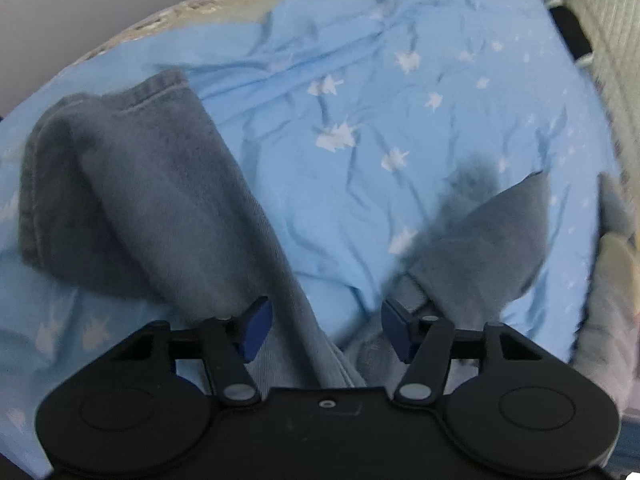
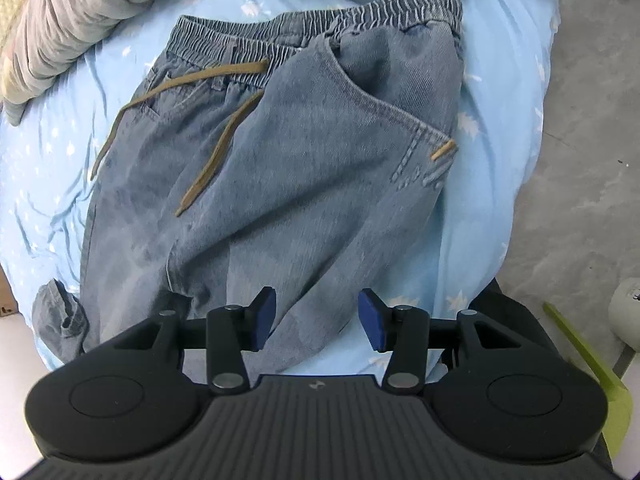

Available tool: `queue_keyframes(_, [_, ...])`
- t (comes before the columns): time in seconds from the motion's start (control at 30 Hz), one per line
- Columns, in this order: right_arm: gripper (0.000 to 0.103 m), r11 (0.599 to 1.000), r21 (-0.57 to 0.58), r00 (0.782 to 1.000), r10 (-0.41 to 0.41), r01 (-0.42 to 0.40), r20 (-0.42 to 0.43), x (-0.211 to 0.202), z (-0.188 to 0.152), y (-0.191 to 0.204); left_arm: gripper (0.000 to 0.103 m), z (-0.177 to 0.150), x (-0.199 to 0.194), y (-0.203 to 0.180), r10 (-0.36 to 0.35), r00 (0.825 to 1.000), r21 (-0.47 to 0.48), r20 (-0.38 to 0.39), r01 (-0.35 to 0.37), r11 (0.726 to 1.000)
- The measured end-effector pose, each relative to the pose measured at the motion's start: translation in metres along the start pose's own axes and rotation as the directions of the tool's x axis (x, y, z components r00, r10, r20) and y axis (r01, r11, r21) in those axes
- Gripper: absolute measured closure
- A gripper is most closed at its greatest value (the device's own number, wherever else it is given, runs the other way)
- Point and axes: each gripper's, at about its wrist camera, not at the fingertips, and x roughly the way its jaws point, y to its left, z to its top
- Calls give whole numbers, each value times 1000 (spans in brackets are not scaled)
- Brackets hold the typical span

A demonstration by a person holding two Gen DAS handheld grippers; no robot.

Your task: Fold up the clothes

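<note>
A pair of blue jeans with an elastic waistband and a brown drawstring lies on the light blue star-print sheet, waistband at the far side. My right gripper is open and empty, just above the near part of the jeans. In the left wrist view a jeans leg runs from the hem at the upper left down under my left gripper, which is open with denim lying between its blue pads. Another denim flap lies to the right.
A grey quilted blanket is bunched at the far left of the bed. Grey floor lies right of the bed edge, with a green object and a white object there. A cream knitted fabric is at the left view's right.
</note>
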Motion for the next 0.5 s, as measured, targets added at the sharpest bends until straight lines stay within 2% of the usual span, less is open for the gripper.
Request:
queue_keyframes(0.1, [54, 1000, 7, 1000, -30, 30, 9, 2, -3, -1, 60, 7, 15, 0, 47, 999, 22, -10, -47, 999])
queue_keyframes(0.17, [54, 999, 25, 999, -40, 40, 25, 2, -4, -1, 80, 9, 19, 4, 60, 998, 15, -17, -60, 998])
queue_keyframes(0.2, [54, 999, 32, 999, -39, 38, 33, 1, -4, 0, 89, 11, 18, 7, 56, 998, 16, -12, -56, 998])
queue_keyframes(0.3, [54, 999, 26, 998, -26, 24, 59, -3, 0, 5, 101, 9, -4, 15, 2, 999, -1, 42, -2, 1000])
queue_keyframes(0.5, [54, 1000, 21, 997, 2, -4, 76, 6, 22, 9, 100, -15, -91, 35, -113, 978, 47, 176, 106, 993])
